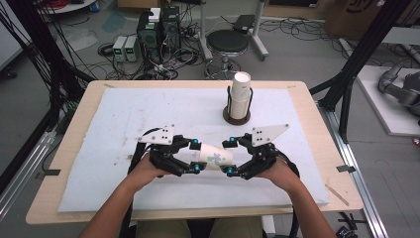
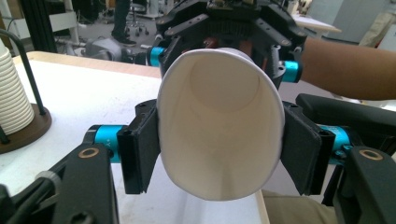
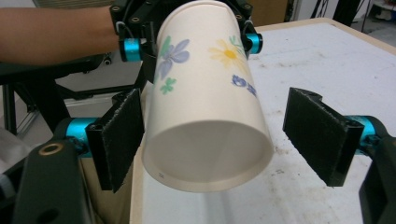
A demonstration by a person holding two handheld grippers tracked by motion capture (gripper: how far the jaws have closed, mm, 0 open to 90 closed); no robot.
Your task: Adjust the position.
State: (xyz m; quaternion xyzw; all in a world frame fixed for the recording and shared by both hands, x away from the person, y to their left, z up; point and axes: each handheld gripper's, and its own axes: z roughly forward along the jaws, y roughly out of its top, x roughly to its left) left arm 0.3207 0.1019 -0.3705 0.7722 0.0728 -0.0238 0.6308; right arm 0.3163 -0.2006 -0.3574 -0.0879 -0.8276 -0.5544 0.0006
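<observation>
The desk (image 1: 74,163) is a pale wooden top covered by a white mat (image 1: 124,129) that is scuffed and stained in places. Toward its far side stands a cup holder (image 1: 236,116), a round dark base with a black wire frame, holding an upright stack of white paper cups (image 1: 239,94); the stack's ribbed rims also show at the left edge of the left gripper view.

The paper cup (image 1: 215,159) is held on its side above the near middle of the mat, between the two tools. It is white with a printed pattern: a blue flower, a yellow daisy, small blue blossoms and a green sprig. Its mouth faces the person's left, its base the right.

The left hand-held gripper (image 1: 196,156) is clamped on the cup's rim end: in the left gripper view both black pads press the wall, and the mouth is squeezed into an oval. The right hand-held gripper (image 1: 230,157) has its jaws apart around the base end; in the right gripper view the left pad lies at the cup's side, whether touching I cannot tell, while the right pad stands clear with a visible gap.

Both forearms come in from the near edge, hands wrapped around the gripper bodies and angled inward toward each other, tips facing.
</observation>
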